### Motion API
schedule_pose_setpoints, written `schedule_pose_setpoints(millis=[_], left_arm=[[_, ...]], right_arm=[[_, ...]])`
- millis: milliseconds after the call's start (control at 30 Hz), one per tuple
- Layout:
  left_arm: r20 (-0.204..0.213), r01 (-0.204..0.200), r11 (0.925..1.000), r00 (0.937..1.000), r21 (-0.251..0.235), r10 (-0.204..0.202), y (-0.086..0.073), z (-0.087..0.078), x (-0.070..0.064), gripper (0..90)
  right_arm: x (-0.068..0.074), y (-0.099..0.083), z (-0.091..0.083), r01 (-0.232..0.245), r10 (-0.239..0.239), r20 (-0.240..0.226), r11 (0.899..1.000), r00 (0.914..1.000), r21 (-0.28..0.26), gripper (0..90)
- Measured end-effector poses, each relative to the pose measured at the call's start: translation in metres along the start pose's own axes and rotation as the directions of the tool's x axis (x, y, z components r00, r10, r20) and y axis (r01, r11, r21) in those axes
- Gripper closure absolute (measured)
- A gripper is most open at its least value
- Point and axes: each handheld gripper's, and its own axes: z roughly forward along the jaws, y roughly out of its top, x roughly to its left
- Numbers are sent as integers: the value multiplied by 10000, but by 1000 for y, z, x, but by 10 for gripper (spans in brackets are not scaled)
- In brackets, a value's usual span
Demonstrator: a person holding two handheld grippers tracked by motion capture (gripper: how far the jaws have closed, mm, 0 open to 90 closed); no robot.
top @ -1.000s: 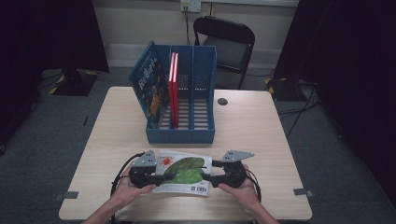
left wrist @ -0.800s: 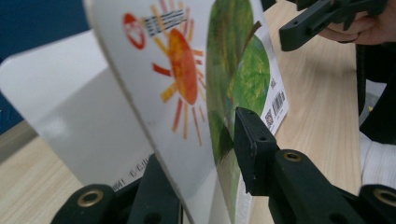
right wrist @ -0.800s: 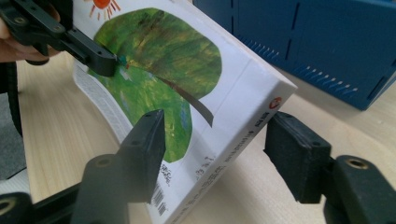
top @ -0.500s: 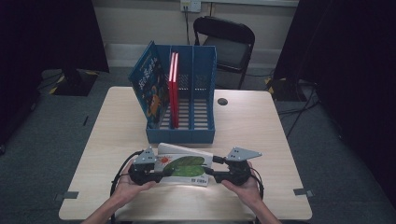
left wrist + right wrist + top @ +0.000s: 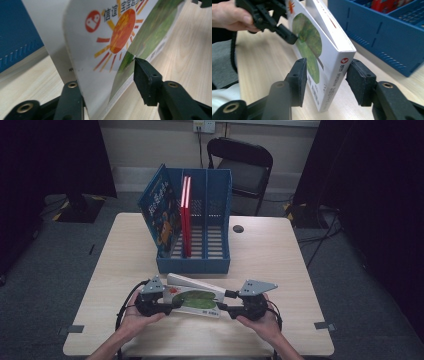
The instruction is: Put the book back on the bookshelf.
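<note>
A picture book [image 5: 192, 299] with a green and orange sun cover is being tilted up on its lower edge at the near side of the bench [image 5: 280, 255], just in front of the blue file rack [image 5: 195, 265]. The left hand-held gripper [image 5: 167, 306] is clamping the book's left end, its jaws pressing both faces of the cover. The right hand-held gripper [image 5: 224, 302] is sitting astride the spine end with its jaws spread, the pads close beside the book but not squeezing it. A blue book [image 5: 159, 210] and a red book [image 5: 186, 215] are standing inside the rack.
</note>
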Motion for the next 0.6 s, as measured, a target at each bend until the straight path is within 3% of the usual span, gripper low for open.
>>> schedule_pose_setpoints(millis=[367, 600], left_arm=[[-88, 115, 9999, 9999, 86, -114, -1, -1, 1, 490], [-230, 464, 9988, 9986, -162, -467, -2, -7, 4, 444]], right_arm=[[6, 7, 25, 520, -499, -340, 9966, 9982, 638, 503], [8, 6, 38, 535, -534, -37, 9954, 9986, 797, 617]])
